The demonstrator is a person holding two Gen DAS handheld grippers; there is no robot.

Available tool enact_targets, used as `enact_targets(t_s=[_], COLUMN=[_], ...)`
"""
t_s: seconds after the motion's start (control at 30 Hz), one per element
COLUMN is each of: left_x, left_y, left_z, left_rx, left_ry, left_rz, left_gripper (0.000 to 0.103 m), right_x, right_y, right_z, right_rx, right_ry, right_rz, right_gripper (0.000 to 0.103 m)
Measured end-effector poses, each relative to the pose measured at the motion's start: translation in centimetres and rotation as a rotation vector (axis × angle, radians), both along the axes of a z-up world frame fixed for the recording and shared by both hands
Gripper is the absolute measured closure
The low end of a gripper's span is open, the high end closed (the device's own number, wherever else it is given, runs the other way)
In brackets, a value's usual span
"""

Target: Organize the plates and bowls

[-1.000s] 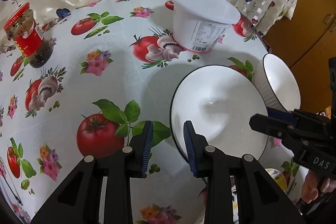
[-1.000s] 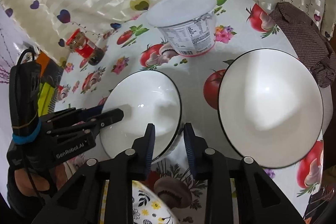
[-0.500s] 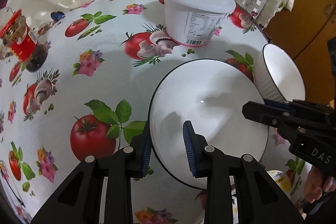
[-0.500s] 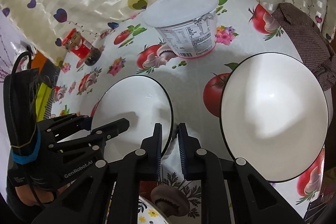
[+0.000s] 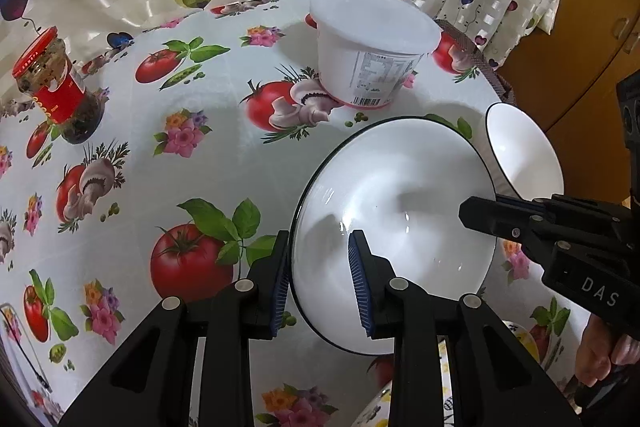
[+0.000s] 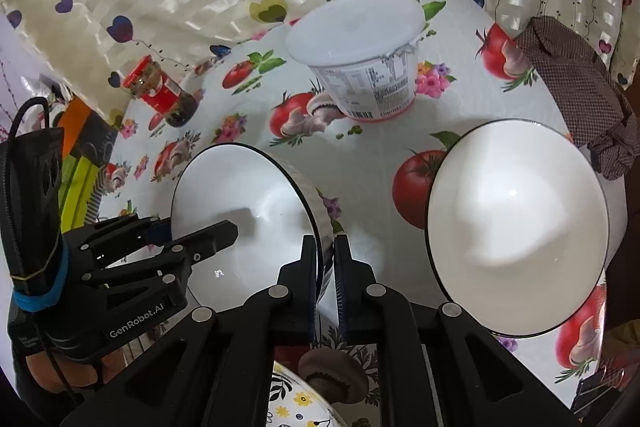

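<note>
While both grippers are working one bowl from opposite sides:
Left wrist view: the left gripper (image 5: 318, 283) is straddling the near rim of the white bowl (image 5: 400, 227), jaws partly open, one pad outside, one inside, so it can steady that edge; whether the pads are pressing I cannot tell.
Right wrist view: the right gripper (image 6: 326, 275) is pinching the bowl's right rim, nearly closed, seemingly for lifting toward the second bowl (image 6: 518, 227) resting well apart on the tablecloth (image 6: 372, 147).

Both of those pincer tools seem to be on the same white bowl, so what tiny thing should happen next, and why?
Probably a small, level lift of the near bowl. The right gripper is pinched on its rim on one side, and the left gripper straddles the opposite rim. The other bowl sits empty beside it, a likely place to nest it.
</note>
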State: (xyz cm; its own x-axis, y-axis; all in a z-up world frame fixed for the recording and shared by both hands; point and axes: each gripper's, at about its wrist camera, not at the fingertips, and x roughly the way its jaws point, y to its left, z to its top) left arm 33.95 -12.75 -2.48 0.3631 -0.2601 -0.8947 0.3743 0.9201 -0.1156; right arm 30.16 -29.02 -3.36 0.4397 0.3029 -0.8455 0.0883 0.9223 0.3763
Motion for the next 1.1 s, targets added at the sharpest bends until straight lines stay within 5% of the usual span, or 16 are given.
enact_targets(t_s=[0.37, 0.7, 1.1], left_x=[-1.6, -7.6, -15.4], left_y=[0.0, 0.0, 0.4], left_z=[3.0, 5.7, 3.4], left_rx=[-0.022, -0.012, -0.005], left_ry=[-0.031, -0.051, 0.003], left_rz=[-0.008, -0.017, -0.008], left_gripper=[0.073, 0.073, 0.073], right_x=[-1.4, -6.8, -14.7], right_y=[0.1, 1.0, 3.0], right_z=[3.4, 6.5, 4.4], right_rx=[-0.016, -0.023, -0.013], right_ry=[-0.041, -0.073, -0.007], right_rz=[0.005, 0.022, 0.060], right_gripper=[0.094, 0.094, 0.094])
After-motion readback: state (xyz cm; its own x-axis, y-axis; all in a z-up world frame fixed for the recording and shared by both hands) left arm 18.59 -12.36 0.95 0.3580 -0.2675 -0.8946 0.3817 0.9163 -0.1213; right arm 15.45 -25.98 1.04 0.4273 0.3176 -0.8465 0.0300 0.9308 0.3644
